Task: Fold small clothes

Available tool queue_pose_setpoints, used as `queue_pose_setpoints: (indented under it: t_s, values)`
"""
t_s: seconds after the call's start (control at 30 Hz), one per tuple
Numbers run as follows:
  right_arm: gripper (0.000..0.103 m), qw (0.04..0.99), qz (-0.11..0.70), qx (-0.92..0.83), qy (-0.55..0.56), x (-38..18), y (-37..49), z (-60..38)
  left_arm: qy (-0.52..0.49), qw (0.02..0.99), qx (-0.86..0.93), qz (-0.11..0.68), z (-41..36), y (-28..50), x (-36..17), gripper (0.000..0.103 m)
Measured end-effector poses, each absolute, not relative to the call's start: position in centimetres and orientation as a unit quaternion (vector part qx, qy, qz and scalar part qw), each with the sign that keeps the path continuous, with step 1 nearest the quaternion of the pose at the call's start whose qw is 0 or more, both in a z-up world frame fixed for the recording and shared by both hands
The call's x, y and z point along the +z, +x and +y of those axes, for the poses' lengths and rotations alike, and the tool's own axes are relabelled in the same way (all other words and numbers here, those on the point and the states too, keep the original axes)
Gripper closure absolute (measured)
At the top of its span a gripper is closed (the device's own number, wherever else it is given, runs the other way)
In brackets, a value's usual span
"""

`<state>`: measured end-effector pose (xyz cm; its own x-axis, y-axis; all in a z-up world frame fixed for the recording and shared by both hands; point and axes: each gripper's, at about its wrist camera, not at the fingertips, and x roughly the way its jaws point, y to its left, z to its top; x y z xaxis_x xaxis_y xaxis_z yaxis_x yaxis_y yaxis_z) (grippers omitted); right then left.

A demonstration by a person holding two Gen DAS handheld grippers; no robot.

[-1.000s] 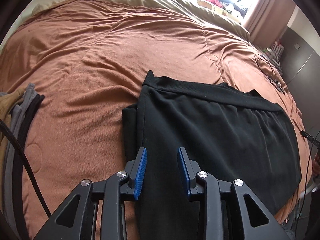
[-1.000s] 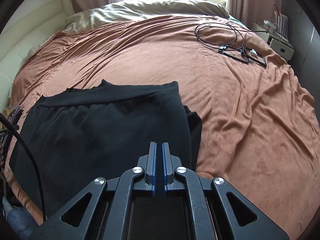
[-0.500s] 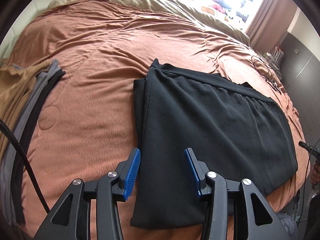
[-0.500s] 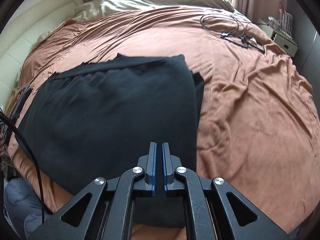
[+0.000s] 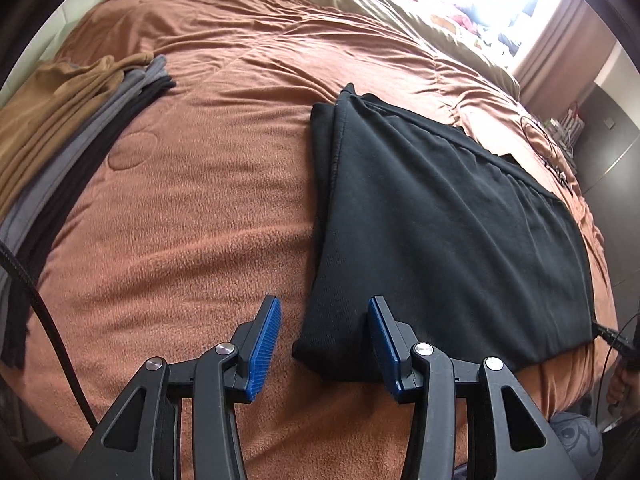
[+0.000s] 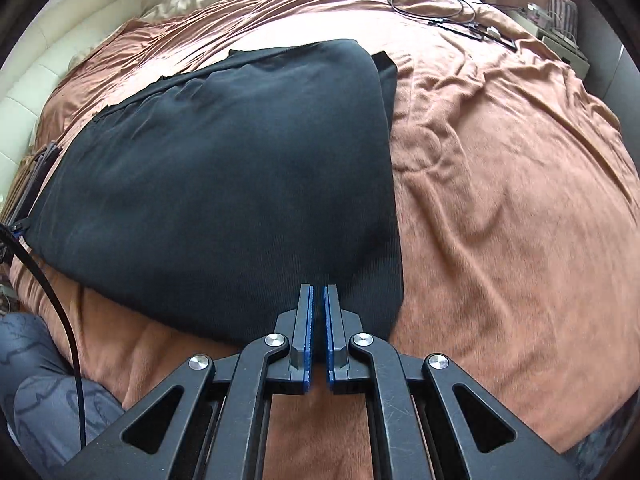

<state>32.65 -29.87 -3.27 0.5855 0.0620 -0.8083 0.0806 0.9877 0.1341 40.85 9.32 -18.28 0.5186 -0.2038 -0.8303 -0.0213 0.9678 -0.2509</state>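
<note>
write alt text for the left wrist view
The open left gripper hovers over the near corner of a folded black garment lying flat on a rust-brown blanket. A stack of folded tan, grey and black clothes lies at the left.

I'm working in a home bedroom, rust-brown bedspread (image 5: 208, 208) under my jaws, curtained window (image 5: 560, 40) far ahead, clothes stack (image 5: 60, 128) left.

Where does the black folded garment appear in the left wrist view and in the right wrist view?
Left wrist view: black garment lies right of centre, its near corner between the open left gripper's jaws.
Right wrist view: it fills the left and centre, ahead of the shut right gripper.
Shared landmark: the coiled black cable on the brown blanket.
</note>
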Motion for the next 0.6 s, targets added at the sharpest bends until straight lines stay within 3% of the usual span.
queue_pose_setpoints:
  t_s: [0.17, 0.2, 0.23, 0.33, 0.57, 0.6]
  values:
    - [0.101, 0.882, 0.464, -0.003, 0.077, -3.5, 31.4, -29.6, -0.134, 0.867, -0.059, 0.477, 9.3, 40.5, -18.4, 0.055]
    - [0.101, 0.881, 0.466, -0.004, 0.078, -3.2, 31.3, -29.8, -0.138, 0.867, -0.059, 0.475, 9.4, 40.4, -18.5, 0.061]
    - [0.101, 0.881, 0.466, -0.005, 0.081, -2.9, 31.2, -30.0, -0.143, 0.867, -0.061, 0.473, 9.5, 40.2, -18.6, 0.079]
    - [0.101, 0.882, 0.463, -0.011, 0.083, -1.4, 30.7, -30.2, -0.153, 0.863, -0.063, 0.478, 9.8, 39.7, -19.0, 0.095]
    - [0.100, 0.895, 0.431, -0.008, 0.110, 4.5, 30.1, -30.2, -0.167, 0.859, -0.072, 0.479, 10.8, 38.4, -19.7, 0.097]
    - [0.093, 0.898, 0.427, -0.007, 0.108, 5.3, 29.9, -30.0, -0.171, 0.857, -0.073, 0.480, 10.9, 38.2, -20.0, 0.097]
